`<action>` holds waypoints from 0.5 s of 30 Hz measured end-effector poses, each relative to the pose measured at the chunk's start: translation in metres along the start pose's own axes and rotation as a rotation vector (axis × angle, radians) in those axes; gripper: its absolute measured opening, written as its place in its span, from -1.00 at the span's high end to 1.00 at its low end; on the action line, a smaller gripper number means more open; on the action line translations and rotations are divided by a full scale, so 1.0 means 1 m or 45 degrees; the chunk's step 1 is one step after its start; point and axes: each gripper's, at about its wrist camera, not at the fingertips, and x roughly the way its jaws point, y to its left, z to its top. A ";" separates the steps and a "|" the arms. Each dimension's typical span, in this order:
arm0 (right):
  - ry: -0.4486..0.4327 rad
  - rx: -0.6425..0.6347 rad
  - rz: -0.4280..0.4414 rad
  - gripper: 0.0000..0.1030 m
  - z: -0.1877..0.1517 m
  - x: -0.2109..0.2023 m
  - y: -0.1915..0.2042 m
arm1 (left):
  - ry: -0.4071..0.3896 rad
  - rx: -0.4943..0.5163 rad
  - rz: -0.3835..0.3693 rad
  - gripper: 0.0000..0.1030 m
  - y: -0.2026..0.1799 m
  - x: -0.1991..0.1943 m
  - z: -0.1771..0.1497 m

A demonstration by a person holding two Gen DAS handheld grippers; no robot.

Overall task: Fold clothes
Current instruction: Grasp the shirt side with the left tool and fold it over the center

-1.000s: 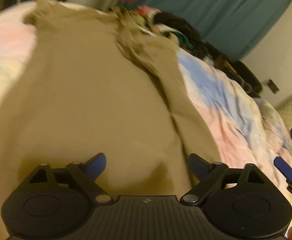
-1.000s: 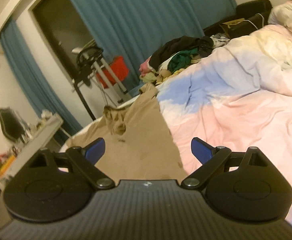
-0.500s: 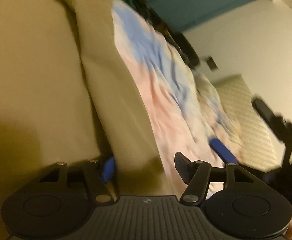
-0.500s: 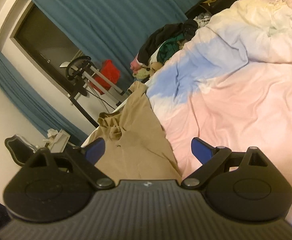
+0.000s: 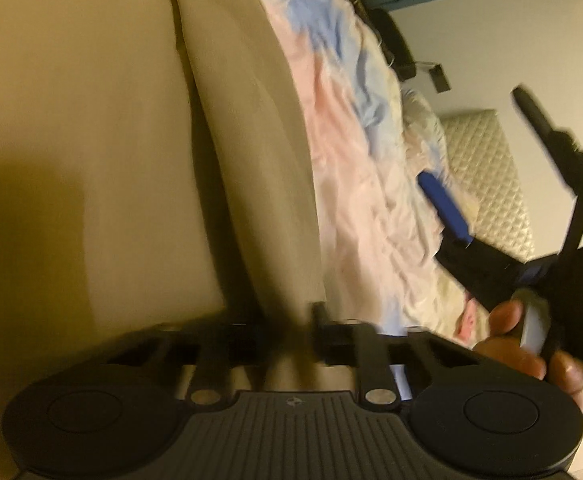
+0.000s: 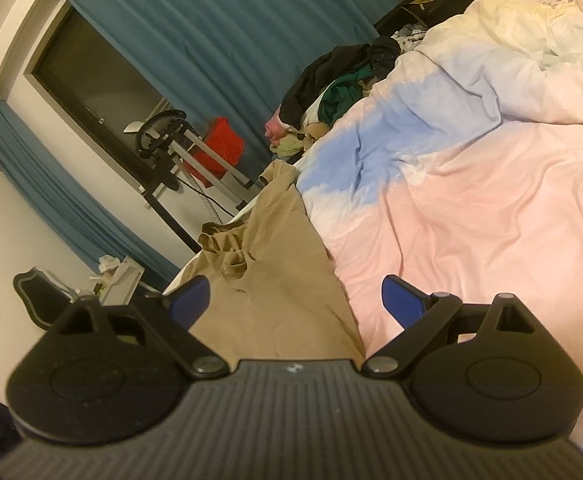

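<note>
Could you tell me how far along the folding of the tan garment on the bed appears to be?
Early. Done: the tan garment lies spread along the edge of the bed, one long fold running down it. In hand: the left gripper looks shut on the garment's near edge, though that view is blurred; the right gripper hangs open above it. Left: the actual folds, and the clothes pile behind.

Left gripper (image 5: 287, 332) now pinched on the tan garment's (image 5: 91, 160) edge, formerly wide apart above it.
</note>
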 end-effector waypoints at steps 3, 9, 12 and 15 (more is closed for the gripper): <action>-0.008 -0.018 -0.032 -0.83 0.001 -0.001 0.000 | -0.040 0.040 0.023 0.92 -0.006 -0.009 -0.003; -0.024 -0.028 -0.106 -0.83 0.001 -0.005 -0.003 | -0.119 0.011 0.045 0.94 -0.019 -0.047 -0.010; -0.019 -0.037 -0.117 -0.83 -0.001 -0.006 -0.002 | -0.155 -0.011 0.082 0.94 -0.019 -0.061 -0.012; -0.009 -0.086 -0.135 -0.83 -0.004 -0.004 0.003 | -0.168 -0.016 0.169 0.94 -0.016 -0.064 -0.014</action>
